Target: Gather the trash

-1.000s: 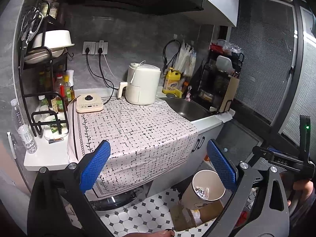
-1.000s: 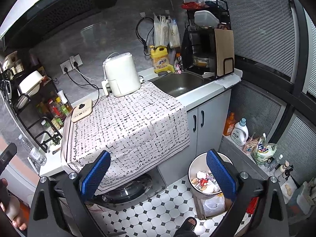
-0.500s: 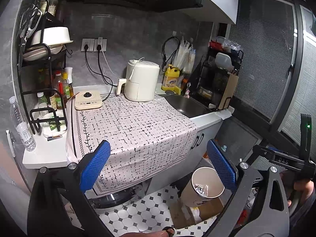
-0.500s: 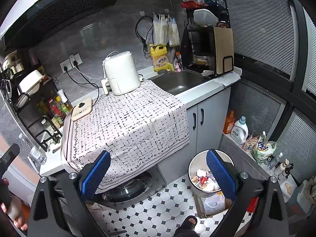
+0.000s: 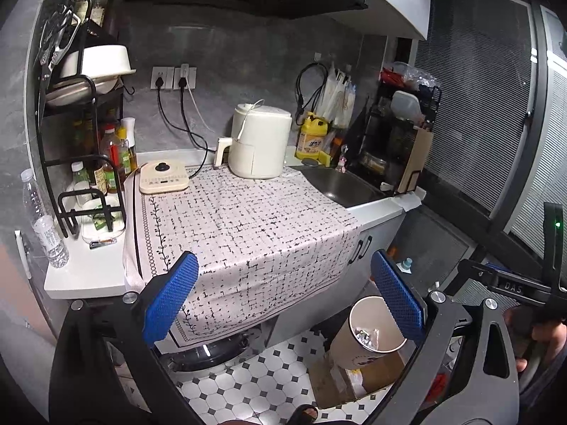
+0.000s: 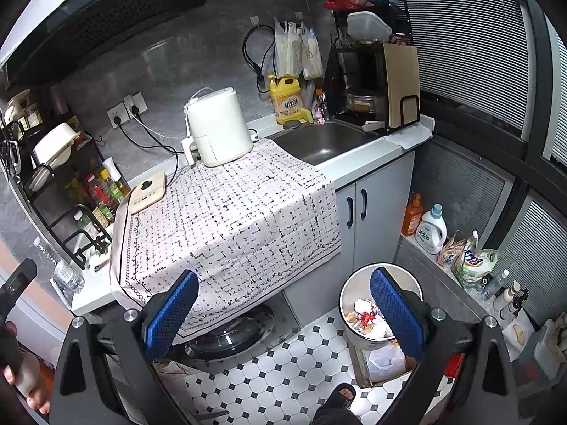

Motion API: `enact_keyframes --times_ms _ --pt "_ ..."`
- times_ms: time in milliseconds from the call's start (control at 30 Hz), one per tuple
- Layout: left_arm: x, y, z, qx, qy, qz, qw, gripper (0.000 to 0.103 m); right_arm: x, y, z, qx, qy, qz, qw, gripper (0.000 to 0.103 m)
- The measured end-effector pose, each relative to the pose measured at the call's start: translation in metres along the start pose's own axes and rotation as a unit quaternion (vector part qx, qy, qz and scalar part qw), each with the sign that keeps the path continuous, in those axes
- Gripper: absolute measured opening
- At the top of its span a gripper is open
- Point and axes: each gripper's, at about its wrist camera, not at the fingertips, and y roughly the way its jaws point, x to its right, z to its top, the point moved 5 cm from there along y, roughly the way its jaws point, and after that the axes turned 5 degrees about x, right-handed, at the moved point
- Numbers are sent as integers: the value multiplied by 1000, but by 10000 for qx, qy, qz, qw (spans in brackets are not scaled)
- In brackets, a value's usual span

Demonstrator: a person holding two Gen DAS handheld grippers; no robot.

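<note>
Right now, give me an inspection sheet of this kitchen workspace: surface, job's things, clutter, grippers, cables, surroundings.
Surface: patterned cloth covers the counter and hangs over its front edge; no loose trash seen on it.
Job's things: trash bin on the floor beside the cabinet, already holding wrappers and paper; it stands on a cardboard box.
Clutter: air fryer and flat white appliance on the cloth; water bottle at the counter's left end; sauce bottles on the rack.
Grippers: left gripper open, empty; right gripper open, empty.
Cables: two black cords and a white one plugged into the wall sockets.
Surroundings: sink, detergent bottles on the sill, tiled floor.
</note>
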Motion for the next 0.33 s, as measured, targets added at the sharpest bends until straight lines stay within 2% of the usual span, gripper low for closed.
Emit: enact_keyframes --times_ms 333 --pt "-1 25 -7 -283 -61 -77 9996 97 9 16 -2 -219 45 -132 9997 95"
